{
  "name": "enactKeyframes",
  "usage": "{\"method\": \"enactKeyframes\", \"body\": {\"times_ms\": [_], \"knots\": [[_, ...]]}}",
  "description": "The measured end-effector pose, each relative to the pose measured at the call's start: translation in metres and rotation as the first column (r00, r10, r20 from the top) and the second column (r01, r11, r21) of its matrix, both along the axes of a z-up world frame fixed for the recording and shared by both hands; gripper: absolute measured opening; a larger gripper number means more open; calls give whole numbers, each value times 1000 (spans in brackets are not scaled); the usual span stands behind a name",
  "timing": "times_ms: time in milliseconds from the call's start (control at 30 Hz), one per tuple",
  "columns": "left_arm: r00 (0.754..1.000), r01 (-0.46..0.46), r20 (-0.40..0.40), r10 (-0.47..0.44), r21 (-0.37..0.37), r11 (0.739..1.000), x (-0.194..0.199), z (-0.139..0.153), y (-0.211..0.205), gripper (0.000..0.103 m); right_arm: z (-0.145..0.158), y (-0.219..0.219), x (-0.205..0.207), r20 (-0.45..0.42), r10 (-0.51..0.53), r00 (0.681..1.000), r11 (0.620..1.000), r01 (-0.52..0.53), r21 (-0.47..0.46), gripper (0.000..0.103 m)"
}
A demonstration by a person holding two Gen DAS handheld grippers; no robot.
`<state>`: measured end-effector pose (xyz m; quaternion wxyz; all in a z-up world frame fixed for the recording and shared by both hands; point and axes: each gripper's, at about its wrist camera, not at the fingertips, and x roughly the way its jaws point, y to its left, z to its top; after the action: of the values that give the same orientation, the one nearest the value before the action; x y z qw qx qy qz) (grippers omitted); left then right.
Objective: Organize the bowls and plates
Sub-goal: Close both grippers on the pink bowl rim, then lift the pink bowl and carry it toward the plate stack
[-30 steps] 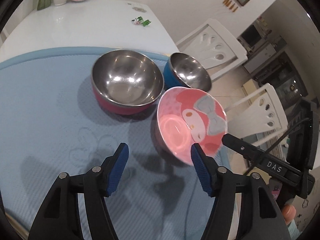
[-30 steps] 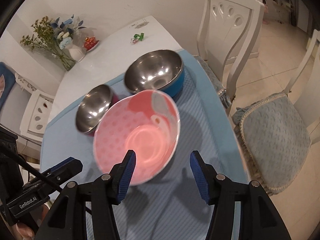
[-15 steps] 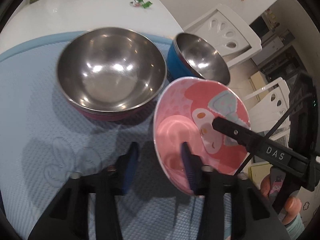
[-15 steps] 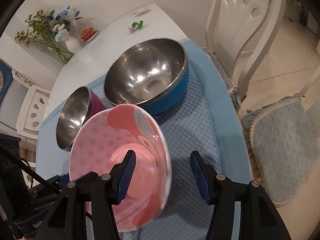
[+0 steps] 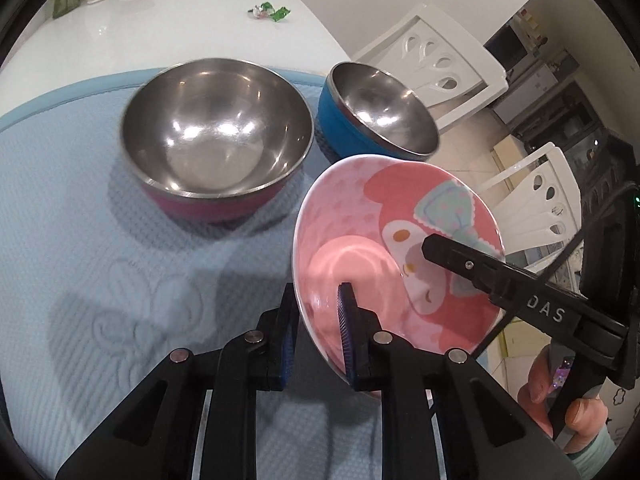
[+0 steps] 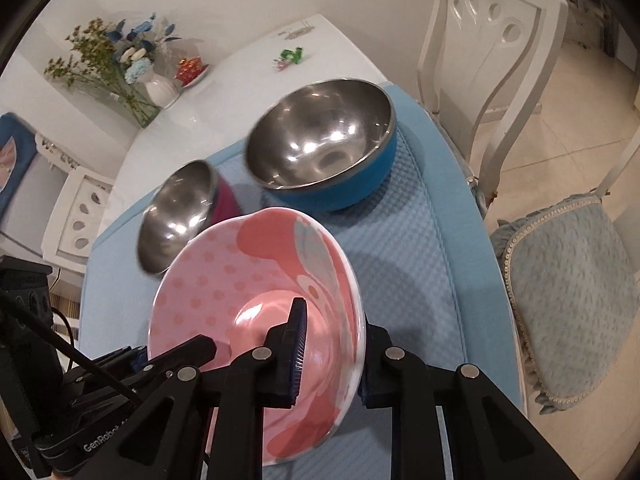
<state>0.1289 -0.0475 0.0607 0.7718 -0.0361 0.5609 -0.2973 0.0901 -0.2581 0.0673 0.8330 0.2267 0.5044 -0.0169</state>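
Bright indoor light, glare in steel bowls, soft shadows, fisheye-bent edges

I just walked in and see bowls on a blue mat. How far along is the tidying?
Nothing looks stacked yet: the steel bowl with a magenta outside and the steel bowl with a blue outside sit apart on the blue mat. In hand: the pink cartoon bowl, tilted, its rim clamped by both the left gripper and the right gripper. Left: setting it down and gathering all three.

Ahead of you the magenta steel bowl and blue steel bowl stand close together; open blue mat lies left; white chairs crowd the right edge.
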Motion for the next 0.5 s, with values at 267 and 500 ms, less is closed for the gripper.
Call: {"method": "enactKeyframes", "body": {"times_ms": [267,500], "knots": [[997,-26,66,27,-16,1000,-43,37,36,16,42,42,-47,48,38,998,999,-37,-9,20],[990,-70,120,72,-23,997,-87,60,75,16,60,83,-90,76,82,994,997,-81,-13,20]]}}
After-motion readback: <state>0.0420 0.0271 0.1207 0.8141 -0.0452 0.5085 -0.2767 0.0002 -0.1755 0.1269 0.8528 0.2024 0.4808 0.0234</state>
